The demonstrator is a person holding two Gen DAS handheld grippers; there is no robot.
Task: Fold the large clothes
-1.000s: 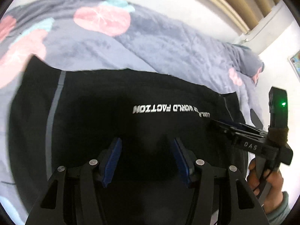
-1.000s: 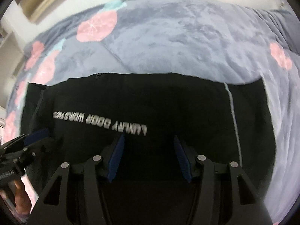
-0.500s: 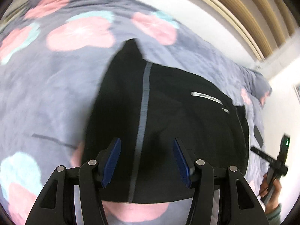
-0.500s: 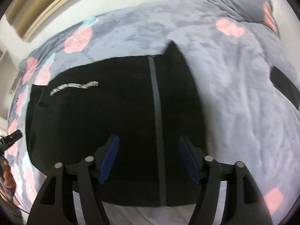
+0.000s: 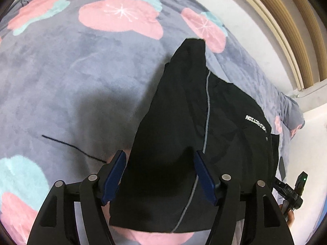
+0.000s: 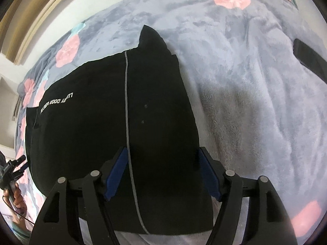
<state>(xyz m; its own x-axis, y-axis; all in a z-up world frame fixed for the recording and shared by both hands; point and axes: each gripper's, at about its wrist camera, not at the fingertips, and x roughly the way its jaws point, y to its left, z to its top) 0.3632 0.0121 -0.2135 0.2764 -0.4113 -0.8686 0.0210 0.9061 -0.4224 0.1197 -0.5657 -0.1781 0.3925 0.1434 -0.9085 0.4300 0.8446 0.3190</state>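
A black garment (image 5: pixel 184 134) with a thin grey stripe and white lettering lies flat on the bed, with a sleeve reaching away on each side. My left gripper (image 5: pixel 159 177) is open and hovers over the garment's left sleeve end. My right gripper (image 6: pixel 161 175) is open and hovers over the garment (image 6: pixel 114 110) at its right sleeve end, beside the grey stripe. Neither gripper holds cloth. Each gripper shows small at the edge of the other's view: the right gripper (image 5: pixel 294 189) and the left gripper (image 6: pixel 12 165).
The bed is covered by a grey plush blanket (image 5: pixel 61 71) with pink and teal flower prints. A dark thread (image 5: pixel 71 147) lies on it left of the garment. A flat black object (image 6: pixel 306 55) lies on the blanket at the right. A white wall and wooden slats (image 5: pixel 286 20) stand behind.
Both grippers have swung outward from the garment's middle with the lettering to its two side ends. The garment has not moved, and both stay open.
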